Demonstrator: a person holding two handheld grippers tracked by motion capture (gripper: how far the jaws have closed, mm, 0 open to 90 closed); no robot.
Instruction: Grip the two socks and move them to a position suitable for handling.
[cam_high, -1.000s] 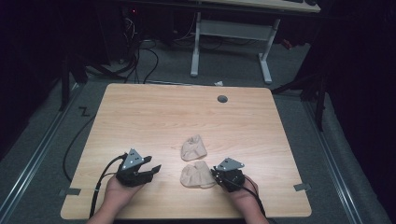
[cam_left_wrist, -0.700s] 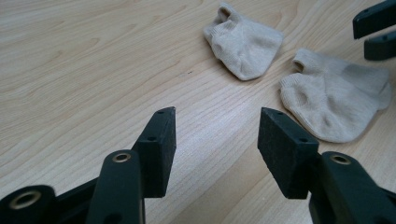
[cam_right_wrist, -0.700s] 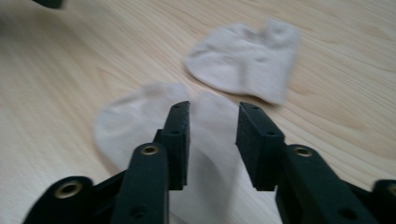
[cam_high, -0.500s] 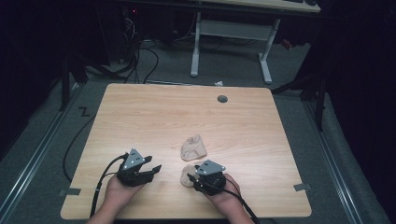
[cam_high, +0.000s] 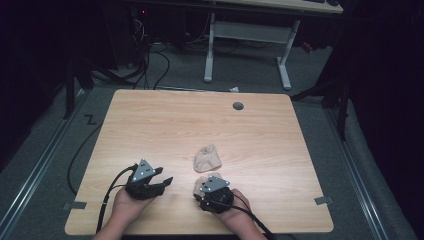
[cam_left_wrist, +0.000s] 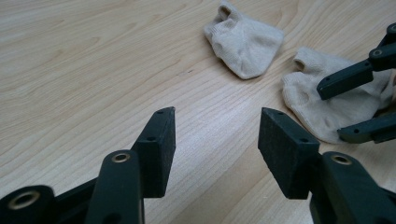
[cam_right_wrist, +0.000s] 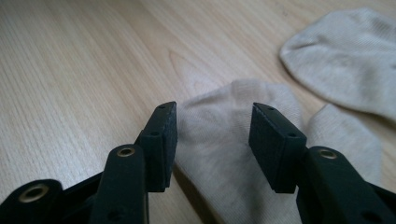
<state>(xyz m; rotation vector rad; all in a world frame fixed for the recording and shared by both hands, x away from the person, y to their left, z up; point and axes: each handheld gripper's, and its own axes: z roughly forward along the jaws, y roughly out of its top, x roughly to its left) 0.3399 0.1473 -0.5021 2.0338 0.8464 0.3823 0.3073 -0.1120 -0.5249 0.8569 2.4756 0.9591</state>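
Note:
Two beige ankle socks lie on the wooden table (cam_high: 280, 145). The far sock (cam_high: 207, 158) (cam_left_wrist: 245, 39) (cam_right_wrist: 345, 56) lies free near the table's middle. The near sock (cam_high: 201, 179) (cam_left_wrist: 322, 102) (cam_right_wrist: 219, 154) lies partly under my right gripper (cam_high: 199, 189) (cam_right_wrist: 212, 123) (cam_left_wrist: 330, 112). That gripper's jaws have just been opening; they stand wide over the sock's edge and the pads do not press on it. My left gripper (cam_high: 165, 182) (cam_left_wrist: 217, 126) rests open on bare wood to the left of both socks.
A round cable hole (cam_high: 238, 106) sits near the table's far edge. Cables trail from both grippers over the front edge. Beyond the table stand a white desk frame (cam_high: 245, 35) and dark floor with cables.
My right hand has slid left along the front of the table and now covers much of the near sock. Its jaws have opened. The left gripper and the far sock have not moved.

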